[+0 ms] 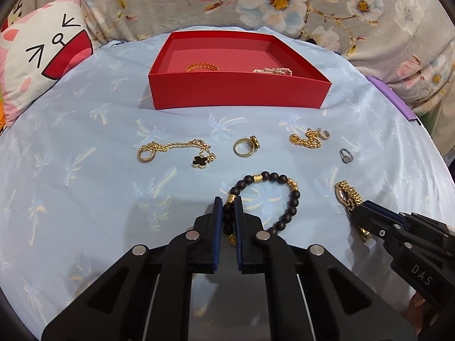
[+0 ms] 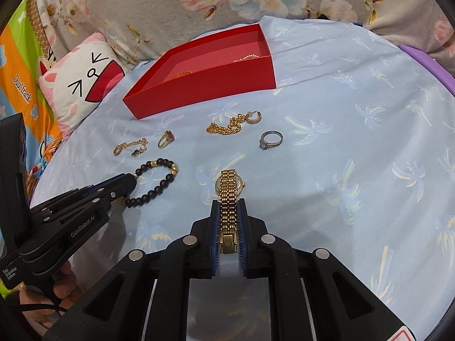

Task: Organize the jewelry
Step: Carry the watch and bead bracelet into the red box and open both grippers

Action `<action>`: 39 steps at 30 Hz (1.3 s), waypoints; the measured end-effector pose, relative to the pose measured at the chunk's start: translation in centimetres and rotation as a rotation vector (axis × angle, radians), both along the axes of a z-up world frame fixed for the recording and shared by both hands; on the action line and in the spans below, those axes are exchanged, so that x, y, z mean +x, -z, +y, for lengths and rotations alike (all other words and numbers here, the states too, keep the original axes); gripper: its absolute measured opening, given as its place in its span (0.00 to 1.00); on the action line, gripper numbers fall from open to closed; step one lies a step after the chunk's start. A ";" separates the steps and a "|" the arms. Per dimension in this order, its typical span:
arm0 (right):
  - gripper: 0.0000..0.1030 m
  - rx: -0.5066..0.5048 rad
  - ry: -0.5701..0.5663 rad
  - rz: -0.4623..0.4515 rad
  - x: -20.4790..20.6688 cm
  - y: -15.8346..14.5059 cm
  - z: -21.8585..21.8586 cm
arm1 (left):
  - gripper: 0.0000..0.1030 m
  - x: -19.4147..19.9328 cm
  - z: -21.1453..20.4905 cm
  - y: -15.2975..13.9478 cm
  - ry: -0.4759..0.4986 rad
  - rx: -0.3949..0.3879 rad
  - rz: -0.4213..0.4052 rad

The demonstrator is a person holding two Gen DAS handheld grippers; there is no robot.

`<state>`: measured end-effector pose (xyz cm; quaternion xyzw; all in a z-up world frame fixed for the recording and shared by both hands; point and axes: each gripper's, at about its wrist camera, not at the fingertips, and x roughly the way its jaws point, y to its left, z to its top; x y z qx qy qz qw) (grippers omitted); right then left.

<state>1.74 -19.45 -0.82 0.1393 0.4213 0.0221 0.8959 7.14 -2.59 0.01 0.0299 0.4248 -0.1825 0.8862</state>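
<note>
My left gripper [image 1: 228, 202] is shut on the dark bead bracelet [image 1: 284, 182], which lies on the blue cloth; it also shows in the right wrist view [image 2: 159, 187]. My right gripper [image 2: 228, 203] is shut on the band of a gold watch [image 2: 229, 190], seen at the right in the left wrist view [image 1: 348, 196]. An open red box [image 1: 239, 92] at the back holds a gold bracelet [image 1: 202, 67] and a pearl piece [image 1: 273, 71]. A clover chain [image 1: 182, 150], a gold ring [image 1: 246, 146], a gold chain [image 1: 308, 139] and a silver ring [image 1: 346, 155] lie loose.
A cat-face pillow [image 1: 42, 65] lies at the left. A floral blanket [image 1: 256, 2] runs along the back. A purple edge [image 1: 392, 96] shows at the right of the cloth.
</note>
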 end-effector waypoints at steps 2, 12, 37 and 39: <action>0.11 0.024 0.006 -0.003 -0.3 -0.1 -0.3 | 0.07 -0.2 0.1 -0.4 0.004 -0.009 0.002; 0.11 0.035 0.001 -0.072 -1.6 -4.8 -0.7 | 0.07 -1.5 0.8 -5.1 0.023 -0.069 -0.054; 0.11 -0.046 0.047 -0.189 22.1 -12.4 -3.5 | 0.07 15.9 -1.4 -13.2 0.016 -0.079 -0.184; 0.11 -0.048 0.057 -0.177 24.5 -11.9 -3.8 | 0.07 18.2 -2.3 -13.4 0.009 -0.054 -0.199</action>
